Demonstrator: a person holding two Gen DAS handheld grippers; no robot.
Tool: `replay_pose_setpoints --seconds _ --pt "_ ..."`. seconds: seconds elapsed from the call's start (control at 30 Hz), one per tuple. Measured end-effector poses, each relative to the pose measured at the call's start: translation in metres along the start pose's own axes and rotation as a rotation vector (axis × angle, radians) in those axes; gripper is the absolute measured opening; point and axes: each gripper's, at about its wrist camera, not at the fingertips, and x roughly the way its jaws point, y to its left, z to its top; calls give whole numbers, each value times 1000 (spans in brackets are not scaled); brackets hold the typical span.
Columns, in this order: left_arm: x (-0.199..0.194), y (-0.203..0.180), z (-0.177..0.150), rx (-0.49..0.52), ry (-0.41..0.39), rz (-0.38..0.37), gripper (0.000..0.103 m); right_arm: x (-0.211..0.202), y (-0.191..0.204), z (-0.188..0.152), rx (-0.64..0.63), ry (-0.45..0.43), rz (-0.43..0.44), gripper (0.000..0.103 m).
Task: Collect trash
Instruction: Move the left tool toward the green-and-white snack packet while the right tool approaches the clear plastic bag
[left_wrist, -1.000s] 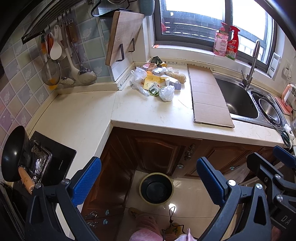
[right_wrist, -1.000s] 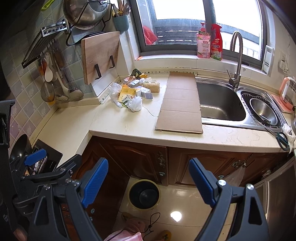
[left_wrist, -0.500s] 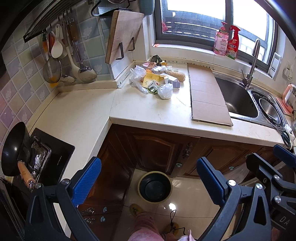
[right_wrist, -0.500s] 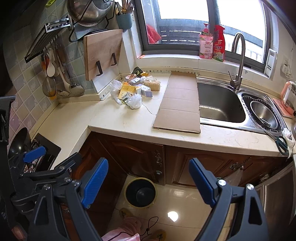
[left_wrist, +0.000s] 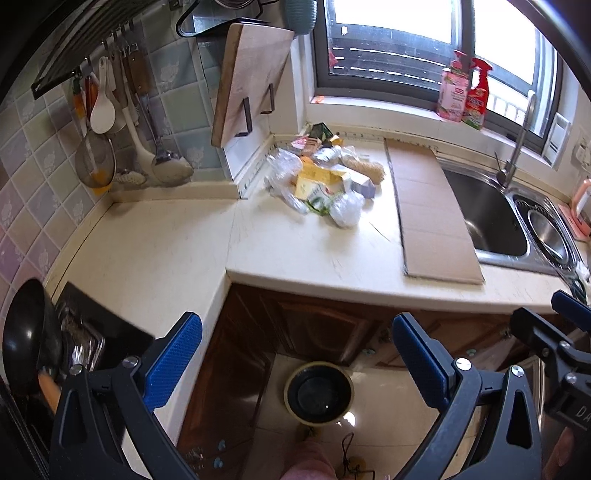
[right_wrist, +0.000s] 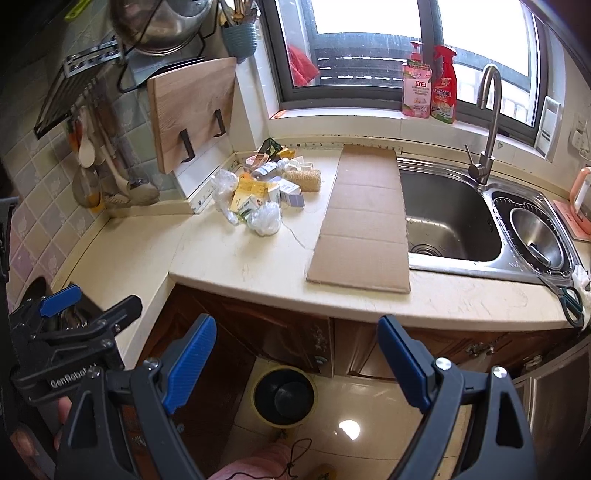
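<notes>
A pile of trash (left_wrist: 322, 181) (right_wrist: 260, 192) lies in the far corner of the cream counter: crumpled clear plastic bags, yellow and white cartons, small boxes and a loofah. A flat cardboard sheet (left_wrist: 428, 210) (right_wrist: 364, 218) lies beside it, next to the sink. On the floor below stands a round bin with a black liner (left_wrist: 318, 394) (right_wrist: 283, 395). My left gripper (left_wrist: 297, 352) and right gripper (right_wrist: 297, 352) both hang open and empty, high above the floor in front of the counter, far from the pile.
A steel sink (right_wrist: 448, 218) with tap fills the counter's right part; scissors (right_wrist: 569, 299) lie at its near corner. A black pan (left_wrist: 31, 336) sits on the stove at left. A cutting board (right_wrist: 192, 110) and utensils hang on the tiled wall. Brown cabinet doors (left_wrist: 317, 325) stand below the counter.
Both views have drifted slightly closer to the counter and upward; the trash pile and bin sit a little nearer. Both grippers stay open and empty.
</notes>
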Motion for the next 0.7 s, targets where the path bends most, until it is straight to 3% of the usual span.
replay_pose_setpoints --seconds 0.33,0.53,0.7 --pt "107 43 87 -53 47 -17 102 94 20 63 -3 52 -34 90" --pt "177 47 118 -5 57 -61 102 168 37 91 -14 80 25 89" --pt "224 43 134 30 94 -100 97 234 47 109 -15 106 42 78"
